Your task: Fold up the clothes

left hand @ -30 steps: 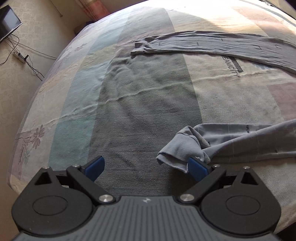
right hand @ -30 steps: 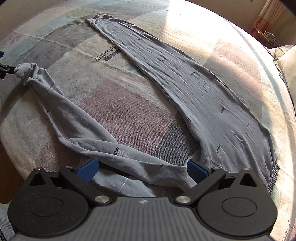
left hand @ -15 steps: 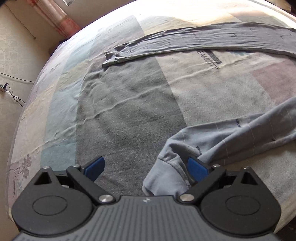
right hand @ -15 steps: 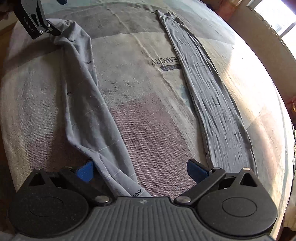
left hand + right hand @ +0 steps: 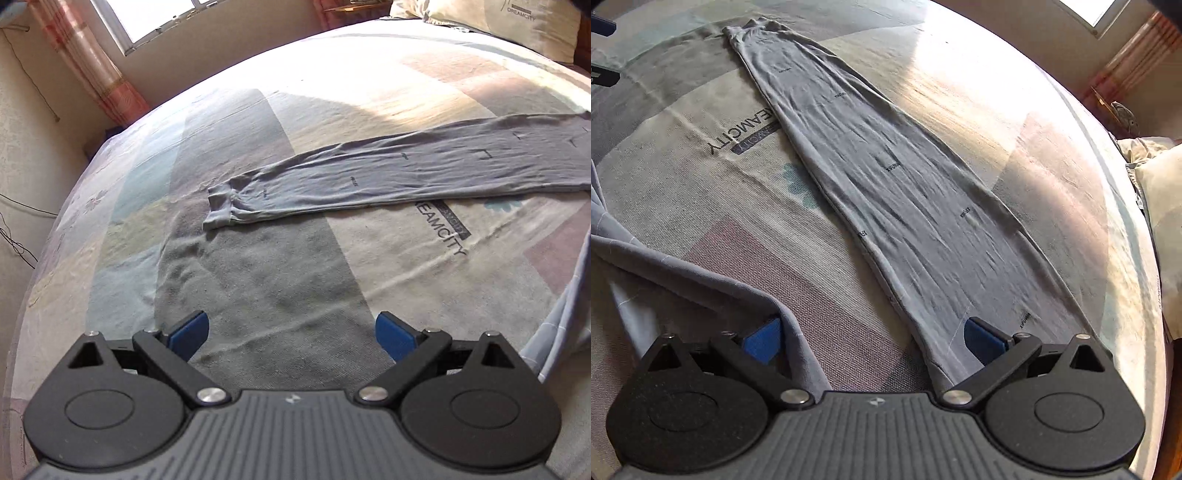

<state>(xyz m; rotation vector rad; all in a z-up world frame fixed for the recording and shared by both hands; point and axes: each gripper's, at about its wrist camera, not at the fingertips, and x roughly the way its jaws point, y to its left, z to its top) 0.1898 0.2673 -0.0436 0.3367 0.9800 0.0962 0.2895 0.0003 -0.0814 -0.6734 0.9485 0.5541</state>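
Grey long pants lie on the bed. One leg (image 5: 388, 177) lies flat and straight across the bed, its cuff (image 5: 219, 208) at the left; it also shows in the right wrist view (image 5: 886, 177). The other leg (image 5: 701, 280) is lifted and drapes over the left finger (image 5: 762, 338) of my right gripper (image 5: 875, 339); its edge shows in the left wrist view (image 5: 565, 306) beside my left gripper (image 5: 291, 332). Both grippers have their jaws wide apart. Whether the cloth is caught on either gripper, I cannot tell.
The bed has a patchwork sheet (image 5: 258, 277) printed with "DREAMCITY" (image 5: 439, 232). A pillow (image 5: 509, 22) lies at the far right. A window and pink curtain (image 5: 85, 62) stand beyond the bed. Cables (image 5: 14, 236) run along the wall at left.
Both grippers have risen and swung toward the flat leg. The bunched cuff that sat at my left gripper's right finger is gone from between the fingers; the leg now hangs at the right edge.
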